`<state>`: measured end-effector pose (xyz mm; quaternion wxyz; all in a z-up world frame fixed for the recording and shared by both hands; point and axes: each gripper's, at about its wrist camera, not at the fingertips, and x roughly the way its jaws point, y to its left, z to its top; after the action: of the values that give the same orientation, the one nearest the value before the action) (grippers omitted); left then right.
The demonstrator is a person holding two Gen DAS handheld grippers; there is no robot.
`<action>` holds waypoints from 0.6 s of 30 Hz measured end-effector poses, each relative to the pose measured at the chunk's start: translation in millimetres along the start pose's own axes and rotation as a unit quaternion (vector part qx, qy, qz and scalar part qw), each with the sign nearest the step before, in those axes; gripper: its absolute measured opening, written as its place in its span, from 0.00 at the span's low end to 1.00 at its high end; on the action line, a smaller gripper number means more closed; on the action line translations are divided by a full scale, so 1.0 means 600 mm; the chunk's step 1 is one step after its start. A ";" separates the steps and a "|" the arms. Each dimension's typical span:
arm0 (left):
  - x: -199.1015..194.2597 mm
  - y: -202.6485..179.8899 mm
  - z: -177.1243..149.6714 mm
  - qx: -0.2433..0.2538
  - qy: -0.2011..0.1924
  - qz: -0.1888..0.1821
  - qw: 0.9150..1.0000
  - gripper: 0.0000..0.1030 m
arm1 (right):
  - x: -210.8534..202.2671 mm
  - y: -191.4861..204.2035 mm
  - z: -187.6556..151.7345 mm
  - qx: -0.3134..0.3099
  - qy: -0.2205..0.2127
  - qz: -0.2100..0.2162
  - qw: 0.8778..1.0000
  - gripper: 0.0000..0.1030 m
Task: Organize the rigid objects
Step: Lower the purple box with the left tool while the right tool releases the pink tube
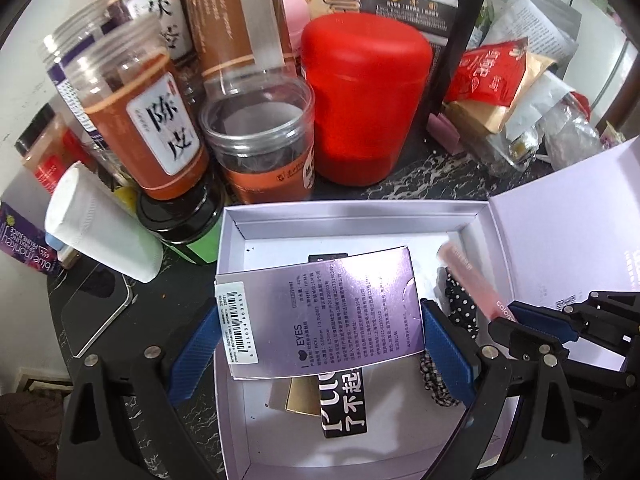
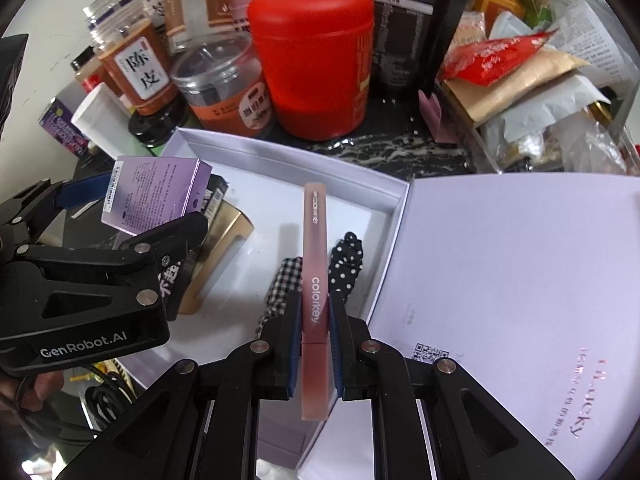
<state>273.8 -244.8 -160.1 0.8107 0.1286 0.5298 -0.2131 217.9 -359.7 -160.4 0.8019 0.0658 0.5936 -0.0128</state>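
Left wrist view: left gripper [image 1: 320,344] is clamping the purple carton [image 1: 320,312] across its width, over the open box [image 1: 348,216]. Right gripper [image 2: 314,344] is pinching the pink tube [image 2: 315,280] near its lower end. Both probably light, stiff, slick; carton crushable.

Pink tube [image 2: 315,280]: "colorkey". Purple box [image 1: 320,312]: "EYES". Black gripper body [image 2: 80,320]: "GenRobot.AI". Brown jar [image 1: 152,128] label: "陈皮". Purple carton [image 1: 24,240]: "blue monkey". Lavender lid [image 2: 520,300]: "Lucky", partly legible.

The left gripper [image 1: 318,344] clamps a purple contact-lens box [image 1: 320,312] between its blue pads, directly above the open white gift box [image 1: 360,216].
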 end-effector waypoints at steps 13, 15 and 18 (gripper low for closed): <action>0.041 -0.010 -0.007 -0.002 0.050 -0.002 0.999 0.94 | 0.022 -0.007 -0.001 0.011 0.015 -0.010 1.000 0.13; 0.043 -0.009 -0.007 -0.006 0.053 -0.001 0.999 0.94 | 0.020 -0.010 -0.002 0.011 0.015 -0.013 1.000 0.13; 0.043 -0.008 -0.009 -0.008 0.055 0.002 0.998 0.95 | 0.015 -0.014 -0.002 0.016 0.014 -0.015 1.000 0.13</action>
<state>276.0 -251.8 -185.9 0.7818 0.1351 0.5751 -0.1995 218.8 -367.3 -169.9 0.7921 0.0695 0.6055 -0.0332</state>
